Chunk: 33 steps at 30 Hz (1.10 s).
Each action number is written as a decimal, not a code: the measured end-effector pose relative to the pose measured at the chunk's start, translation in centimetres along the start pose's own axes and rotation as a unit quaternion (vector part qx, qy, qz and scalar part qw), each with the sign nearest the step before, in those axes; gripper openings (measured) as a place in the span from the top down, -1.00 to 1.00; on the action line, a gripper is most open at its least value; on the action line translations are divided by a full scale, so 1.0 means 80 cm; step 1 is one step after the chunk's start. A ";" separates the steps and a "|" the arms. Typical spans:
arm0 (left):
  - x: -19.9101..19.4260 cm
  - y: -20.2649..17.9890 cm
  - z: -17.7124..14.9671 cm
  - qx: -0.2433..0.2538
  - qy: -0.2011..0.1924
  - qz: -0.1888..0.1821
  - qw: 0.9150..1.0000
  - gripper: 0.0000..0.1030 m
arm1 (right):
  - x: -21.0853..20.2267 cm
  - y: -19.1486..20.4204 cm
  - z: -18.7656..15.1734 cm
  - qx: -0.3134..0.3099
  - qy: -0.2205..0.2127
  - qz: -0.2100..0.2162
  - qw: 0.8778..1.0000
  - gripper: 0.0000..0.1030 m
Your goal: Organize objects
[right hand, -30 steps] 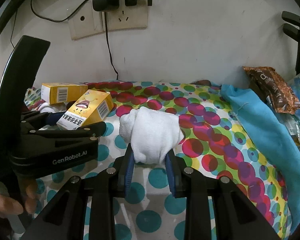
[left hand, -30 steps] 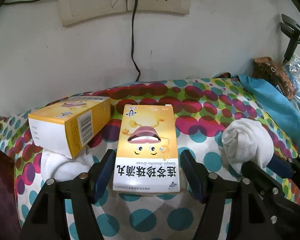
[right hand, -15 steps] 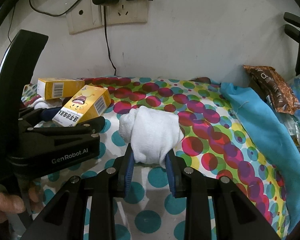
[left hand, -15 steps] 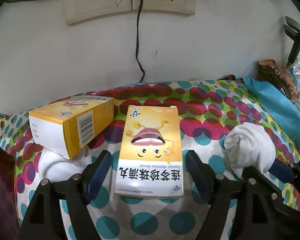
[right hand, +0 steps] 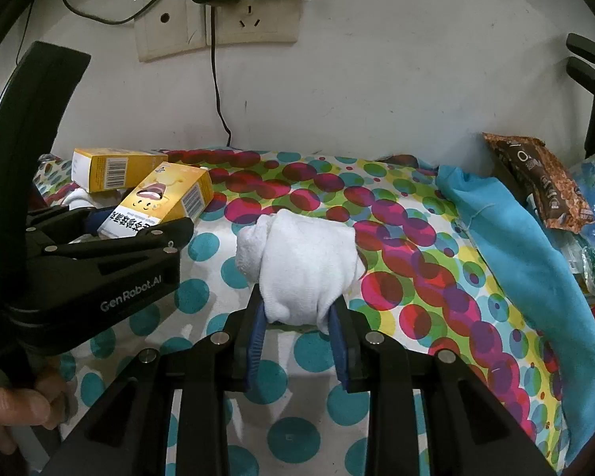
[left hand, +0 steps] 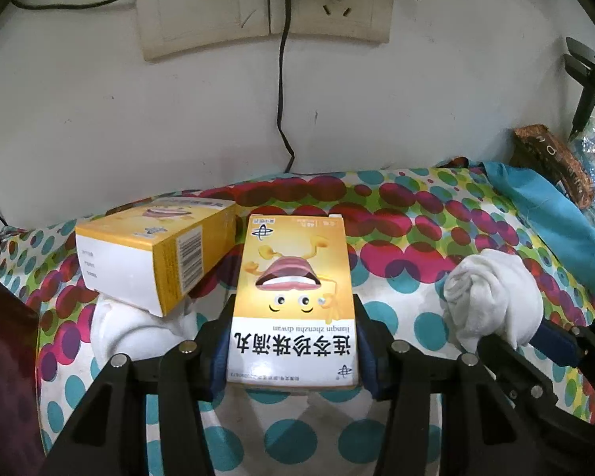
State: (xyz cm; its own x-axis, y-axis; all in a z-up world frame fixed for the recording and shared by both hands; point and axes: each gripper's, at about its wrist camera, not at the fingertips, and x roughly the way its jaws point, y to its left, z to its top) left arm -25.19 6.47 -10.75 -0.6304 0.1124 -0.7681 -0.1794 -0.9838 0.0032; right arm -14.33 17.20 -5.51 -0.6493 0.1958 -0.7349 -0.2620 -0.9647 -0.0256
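Observation:
A yellow medicine box [left hand: 293, 277] with a cartoon face lies flat on the spotted cloth [left hand: 408, 238]. My left gripper [left hand: 293, 309] straddles its near end, its jaws closing with both blue pads against the box's sides. In the right wrist view the same box [right hand: 166, 198] sits between the left gripper's fingers [right hand: 146, 234]. My right gripper [right hand: 297, 305] is shut on a rolled white sock [right hand: 305, 261], which also shows in the left wrist view [left hand: 492, 297]. A second yellow box [left hand: 154, 254] leans tilted on another white roll [left hand: 131, 333].
Wall sockets [right hand: 218, 27] with a hanging cable [left hand: 281, 91] are behind the bed. A blue cloth [right hand: 515, 246], a brown snack packet [right hand: 543, 182] and a black clamp [right hand: 591, 75] are at the right. A dark red packet [left hand: 8, 377] lies at the left. A person's hand [right hand: 8, 408] holds the left gripper.
The left gripper's jaws first spread wider, then came in against the sides of the cartoon-face box. The right gripper kept its hold on the white sock and stayed put.

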 end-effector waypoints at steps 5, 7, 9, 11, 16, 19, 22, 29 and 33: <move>-0.007 -0.003 -0.001 0.006 -0.012 0.013 1.000 -0.01 | 0.002 -0.002 0.001 -0.001 0.000 -0.003 1.000 0.47; -0.011 -0.003 -0.002 0.007 -0.019 0.021 1.000 -0.01 | 0.003 -0.001 0.001 -0.002 0.000 -0.004 1.000 0.47; -0.011 -0.004 -0.002 0.009 -0.018 0.031 0.999 -0.01 | 0.004 -0.001 0.001 -0.001 0.001 -0.004 1.000 0.47; -0.011 -0.005 -0.003 0.011 -0.017 0.035 0.999 -0.01 | 0.005 0.003 0.002 -0.001 0.000 -0.004 1.000 0.47; -0.017 -0.007 -0.012 0.019 -0.010 0.046 0.999 -0.01 | 0.007 0.003 0.003 0.000 0.000 -0.005 1.000 0.47; -0.024 -0.004 -0.019 0.015 -0.007 0.051 0.999 -0.01 | 0.007 0.005 0.003 0.000 0.001 -0.006 1.000 0.47; -0.037 -0.001 -0.024 0.007 -0.007 0.052 0.999 -0.01 | 0.008 0.004 0.002 0.000 0.001 -0.008 1.000 0.47; -0.087 -0.010 -0.033 0.029 -0.029 0.068 0.997 -0.01 | 0.009 0.007 0.002 0.003 0.002 -0.009 1.000 0.46; -0.115 -0.007 -0.035 0.019 -0.030 0.071 0.997 -0.01 | 0.010 0.004 0.001 0.004 0.003 -0.010 1.000 0.43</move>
State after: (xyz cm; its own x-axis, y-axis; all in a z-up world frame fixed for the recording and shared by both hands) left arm -17.19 5.60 -5.52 -0.6950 -0.0193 -0.7188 -0.1130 -0.9843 0.1357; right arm -15.00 17.04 -6.05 -0.6388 0.2148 -0.7388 -0.2811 -0.9590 -0.0358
